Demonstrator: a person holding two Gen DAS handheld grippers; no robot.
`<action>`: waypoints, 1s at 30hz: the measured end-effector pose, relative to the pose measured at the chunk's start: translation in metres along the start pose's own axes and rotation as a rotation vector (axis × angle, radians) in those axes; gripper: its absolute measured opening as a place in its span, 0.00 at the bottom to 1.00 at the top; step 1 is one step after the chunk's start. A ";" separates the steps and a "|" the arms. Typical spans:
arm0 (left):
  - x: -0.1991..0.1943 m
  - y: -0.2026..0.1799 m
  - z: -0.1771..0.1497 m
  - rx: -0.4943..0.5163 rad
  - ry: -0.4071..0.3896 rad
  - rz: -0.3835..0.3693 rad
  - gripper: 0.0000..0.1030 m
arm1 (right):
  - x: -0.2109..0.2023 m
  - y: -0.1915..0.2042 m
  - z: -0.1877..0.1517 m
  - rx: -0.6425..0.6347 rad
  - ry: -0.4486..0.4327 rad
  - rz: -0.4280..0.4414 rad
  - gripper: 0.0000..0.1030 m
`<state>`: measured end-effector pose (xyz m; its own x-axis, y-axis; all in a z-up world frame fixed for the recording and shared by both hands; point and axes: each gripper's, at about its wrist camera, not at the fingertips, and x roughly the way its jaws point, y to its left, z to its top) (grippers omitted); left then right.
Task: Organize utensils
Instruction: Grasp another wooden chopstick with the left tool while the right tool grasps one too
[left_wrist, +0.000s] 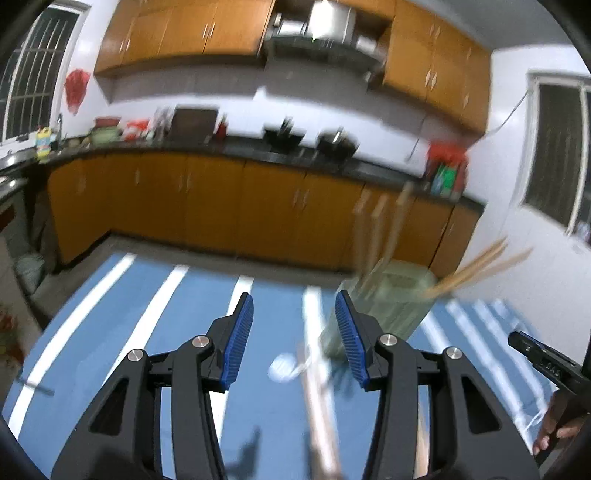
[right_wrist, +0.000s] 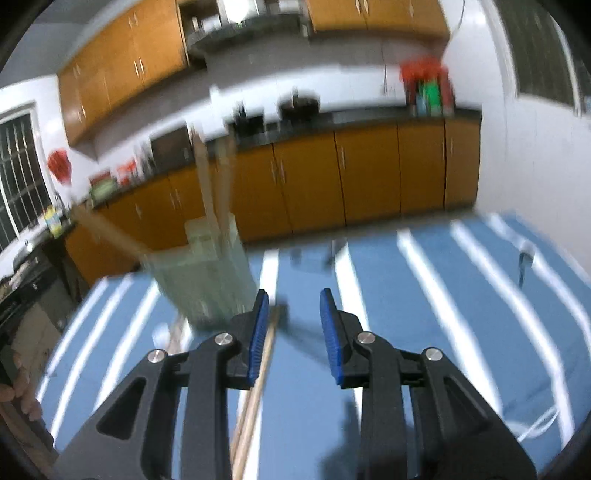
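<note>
A pale green utensil holder (left_wrist: 384, 299) stands on the blue table with white stripes (left_wrist: 110, 332), with several wooden chopsticks (left_wrist: 376, 229) sticking up out of it. It also shows in the right wrist view (right_wrist: 207, 273), left of centre. My left gripper (left_wrist: 294, 341) is open and empty, just left of the holder. Wooden chopsticks (left_wrist: 321, 406) and a white spoon (left_wrist: 282, 365) lie on the table below its jaws. My right gripper (right_wrist: 291, 334) is open and empty; wooden chopsticks (right_wrist: 258, 387) lie under its left finger. Both views are blurred.
Orange kitchen cabinets (left_wrist: 221, 210) and a dark counter with pots run behind the table. A white wall (right_wrist: 535, 166) is to the right. The right gripper's body (left_wrist: 546, 365) shows at the left view's right edge. A small utensil (right_wrist: 524, 258) lies at the table's far right.
</note>
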<state>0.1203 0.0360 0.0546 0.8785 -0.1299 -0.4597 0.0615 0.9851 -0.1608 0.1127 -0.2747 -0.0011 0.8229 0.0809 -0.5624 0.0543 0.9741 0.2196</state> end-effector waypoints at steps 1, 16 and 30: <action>0.010 0.004 -0.012 -0.005 0.051 0.008 0.46 | 0.013 0.000 -0.013 0.001 0.055 0.006 0.28; 0.052 -0.001 -0.097 0.026 0.333 -0.001 0.46 | 0.076 0.046 -0.082 -0.061 0.320 0.089 0.16; 0.057 -0.015 -0.113 0.060 0.388 -0.033 0.37 | 0.078 0.025 -0.081 -0.072 0.292 -0.044 0.08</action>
<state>0.1155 0.0015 -0.0678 0.6324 -0.1831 -0.7527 0.1240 0.9831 -0.1350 0.1323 -0.2265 -0.1037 0.6228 0.0858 -0.7776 0.0371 0.9896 0.1389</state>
